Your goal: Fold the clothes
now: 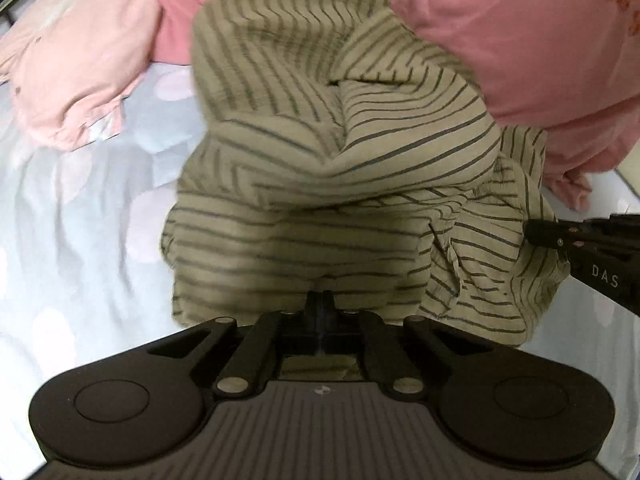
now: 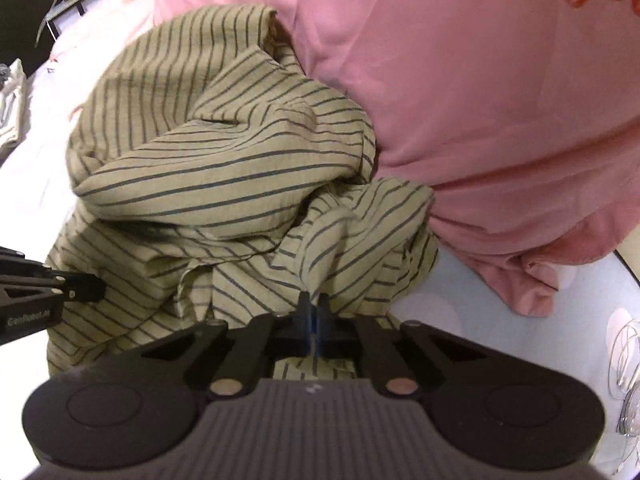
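Observation:
A crumpled beige shirt with thin dark stripes lies in a heap on the bed, filling the middle of both views. My left gripper is shut, its fingertips pinching the near hem of the shirt. In the right wrist view it comes in from the left edge, biting the shirt's left side. My right gripper is shut on a gathered fold at the shirt's near right part. The left wrist view shows it at the right edge against the cloth.
A big pink garment with red lettering bulges behind and right of the shirt, touching it. A pale pink pillow lies far left. The bed sheet is light blue with pink dots. Wire hangers lie at the right edge; folded pale clothes far left.

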`<action>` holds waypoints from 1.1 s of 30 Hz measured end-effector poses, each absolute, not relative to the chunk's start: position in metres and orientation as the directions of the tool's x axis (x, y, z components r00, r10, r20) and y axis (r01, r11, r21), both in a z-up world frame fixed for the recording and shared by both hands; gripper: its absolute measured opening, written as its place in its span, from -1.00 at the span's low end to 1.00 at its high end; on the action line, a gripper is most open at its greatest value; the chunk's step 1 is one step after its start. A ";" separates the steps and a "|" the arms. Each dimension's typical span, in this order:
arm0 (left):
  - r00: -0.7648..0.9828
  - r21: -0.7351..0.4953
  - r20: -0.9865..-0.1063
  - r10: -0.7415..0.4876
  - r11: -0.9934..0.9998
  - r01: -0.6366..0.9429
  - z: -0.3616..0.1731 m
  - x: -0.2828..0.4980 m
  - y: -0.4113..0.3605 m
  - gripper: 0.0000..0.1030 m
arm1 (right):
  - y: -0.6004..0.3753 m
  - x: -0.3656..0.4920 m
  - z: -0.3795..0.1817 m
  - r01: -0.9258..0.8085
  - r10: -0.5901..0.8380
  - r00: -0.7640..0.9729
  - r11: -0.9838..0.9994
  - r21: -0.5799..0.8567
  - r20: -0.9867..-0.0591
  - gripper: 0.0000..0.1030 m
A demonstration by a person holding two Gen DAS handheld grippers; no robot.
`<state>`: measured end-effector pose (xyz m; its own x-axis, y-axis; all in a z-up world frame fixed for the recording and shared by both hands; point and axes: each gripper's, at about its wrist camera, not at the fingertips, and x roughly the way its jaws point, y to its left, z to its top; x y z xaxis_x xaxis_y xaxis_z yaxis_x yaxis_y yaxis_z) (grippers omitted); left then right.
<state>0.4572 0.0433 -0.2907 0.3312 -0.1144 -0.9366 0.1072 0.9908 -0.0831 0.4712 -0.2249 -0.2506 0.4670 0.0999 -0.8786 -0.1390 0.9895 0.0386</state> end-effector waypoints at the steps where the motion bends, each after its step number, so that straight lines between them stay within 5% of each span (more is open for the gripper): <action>1: 0.343 -0.087 -0.932 -0.117 0.991 0.100 -0.288 0.451 0.047 -1.00 | -0.225 0.467 -0.247 -0.138 0.108 0.474 0.989 0.048 -0.874 -0.97; 16: 0.570 -0.144 -0.811 -0.133 0.989 0.026 -0.256 0.332 0.096 -1.00 | -0.198 0.358 -0.192 -0.224 0.245 0.626 0.966 0.130 -0.741 -0.98; 29: 0.665 -0.150 -0.729 -0.163 0.986 0.077 -0.219 0.142 0.072 -1.00 | -0.152 0.187 -0.142 -0.382 0.410 0.665 0.905 0.188 -0.624 -0.98; 33: 0.676 -0.137 -0.723 -0.138 0.989 0.055 -0.210 0.098 0.064 -0.86 | -0.140 0.143 -0.121 -0.451 0.465 0.647 0.872 0.188 -0.604 -0.98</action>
<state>0.0979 0.0635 -0.2104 0.6763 -0.1384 -0.7235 0.0554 0.9890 -0.1374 0.1431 -0.1404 -0.1208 0.6472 0.4647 -0.6043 -0.4511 0.8725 0.1878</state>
